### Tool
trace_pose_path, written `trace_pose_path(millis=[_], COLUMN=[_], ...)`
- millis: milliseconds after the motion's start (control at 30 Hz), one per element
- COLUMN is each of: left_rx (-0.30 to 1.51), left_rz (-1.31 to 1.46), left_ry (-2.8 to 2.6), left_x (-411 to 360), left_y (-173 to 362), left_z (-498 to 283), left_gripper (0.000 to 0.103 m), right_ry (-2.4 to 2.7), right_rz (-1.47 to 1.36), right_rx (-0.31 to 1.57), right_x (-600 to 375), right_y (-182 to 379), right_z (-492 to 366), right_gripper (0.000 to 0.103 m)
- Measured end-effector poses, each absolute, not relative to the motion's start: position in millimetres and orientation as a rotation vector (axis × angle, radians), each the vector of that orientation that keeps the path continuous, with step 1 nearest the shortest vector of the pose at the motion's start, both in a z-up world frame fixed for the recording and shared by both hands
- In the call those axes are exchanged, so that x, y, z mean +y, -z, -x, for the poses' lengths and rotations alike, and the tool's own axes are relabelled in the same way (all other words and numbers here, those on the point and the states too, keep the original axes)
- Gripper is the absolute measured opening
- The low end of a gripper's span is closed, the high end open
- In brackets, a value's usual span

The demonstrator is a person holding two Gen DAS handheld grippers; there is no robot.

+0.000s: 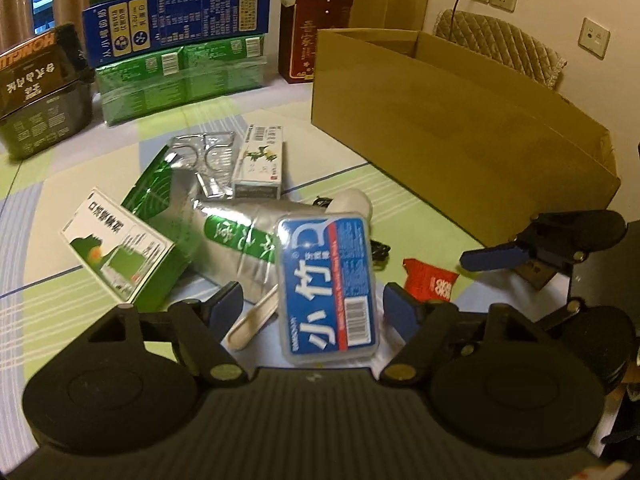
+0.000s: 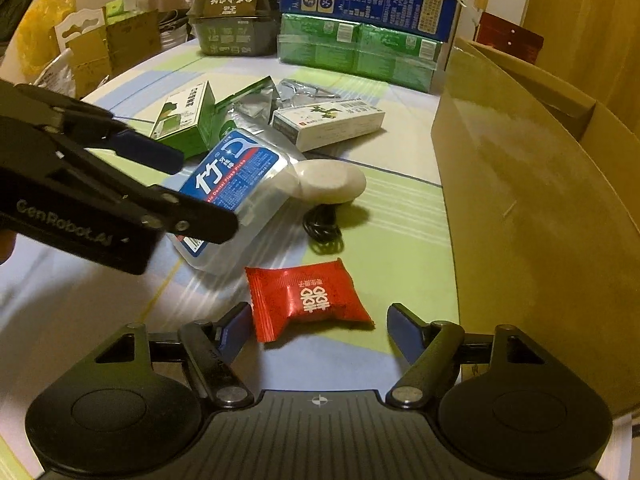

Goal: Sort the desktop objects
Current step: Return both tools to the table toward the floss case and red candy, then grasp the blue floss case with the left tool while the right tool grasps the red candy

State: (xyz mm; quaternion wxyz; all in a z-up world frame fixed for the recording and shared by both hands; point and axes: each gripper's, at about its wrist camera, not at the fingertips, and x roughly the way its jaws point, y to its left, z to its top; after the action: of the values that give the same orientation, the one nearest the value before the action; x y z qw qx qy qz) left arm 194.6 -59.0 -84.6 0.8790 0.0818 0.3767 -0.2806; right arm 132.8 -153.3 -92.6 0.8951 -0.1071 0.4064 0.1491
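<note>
Left gripper (image 1: 312, 304) open, floss box (image 1: 330, 286) between jaws, long axis pointing away; right gripper (image 2: 320, 322) open astride red candy (image 2: 308, 298), cardboard box (image 2: 520, 184) to right

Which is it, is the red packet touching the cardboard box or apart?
Apart. Right wrist view shows bare tablecloth between red packet and cardboard box.

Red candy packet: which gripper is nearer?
Right. The right gripper has its open jaws on either side of the red candy packet, pads not yet pressing. The left gripper is off to the side, straddling the blue floss-pick box.
</note>
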Motion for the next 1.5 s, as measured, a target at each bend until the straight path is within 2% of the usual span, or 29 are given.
trace_pose_path(millis=[100, 167, 233, 533, 600, 633, 667, 700, 1067, 1333, 1433, 1500], left_rx=[0.788, 0.793, 0.794, 0.792, 0.795, 0.8, 0.805, 0.809, 0.864, 0.88, 0.876, 0.87], left_rz=[-0.186, -0.195, -0.203, -0.242, -0.255, -0.265, -0.274, -0.283, -0.318, -0.305, -0.327, -0.337], left_ry=[0.59, 0.594, 0.595, 0.583, 0.574, 0.569, 0.562, 0.552, 0.49, 0.457, 0.443, 0.436], left_x=[-63.9, -65.6, -66.3, -56.0, -52.8, -51.4, -50.1, -48.7, -36.5, -33.8, -36.7, -37.9], left_y=[88.3, 90.5, 91.4, 86.6, 85.6, 85.9, 86.1, 86.2, 89.1, 95.6, 98.3, 99.3], left_z=[-198.4, -200.2, -200.1, -181.3, -173.2, -169.2, -165.1, -161.2, -118.5, -120.5, -120.4, -120.4], left_gripper=[0.071, 0.058, 0.053, 0.052, 0.052, 0.052, 0.052, 0.052, 0.052, 0.053, 0.056, 0.06], right_ry=[-0.311, -0.317, -0.322, -0.357, -0.354, -0.353, -0.35, -0.347, -0.336, -0.313, -0.305, -0.303], right_rz=[0.212, 0.204, 0.181, 0.15, 0.143, 0.143, 0.138, 0.132, 0.046, 0.061, 0.066, 0.068], right_rx=[0.84, 0.841, 0.849, 0.847, 0.848, 0.847, 0.848, 0.854, 0.888, 0.873, 0.865, 0.859], right_x=[-154.4, -154.5, -155.2, -152.4, -153.1, -153.3, -153.7, -154.5, -161.6, -159.0, -158.6, -157.7], right_y=[93.7, 93.9, 94.3, 95.9, 94.4, 93.4, 92.3, 91.9, 83.7, 85.5, 86.8, 87.7], right_z=[-135.0, -136.9, -139.5, -146.4, -145.4, -144.4, -143.6, -142.2, -97.5, -86.5, -87.1, -87.4], right_gripper=[0.073, 0.073, 0.072, 0.066, 0.056, 0.054, 0.047, 0.046, 0.044, 0.044, 0.044, 0.048])
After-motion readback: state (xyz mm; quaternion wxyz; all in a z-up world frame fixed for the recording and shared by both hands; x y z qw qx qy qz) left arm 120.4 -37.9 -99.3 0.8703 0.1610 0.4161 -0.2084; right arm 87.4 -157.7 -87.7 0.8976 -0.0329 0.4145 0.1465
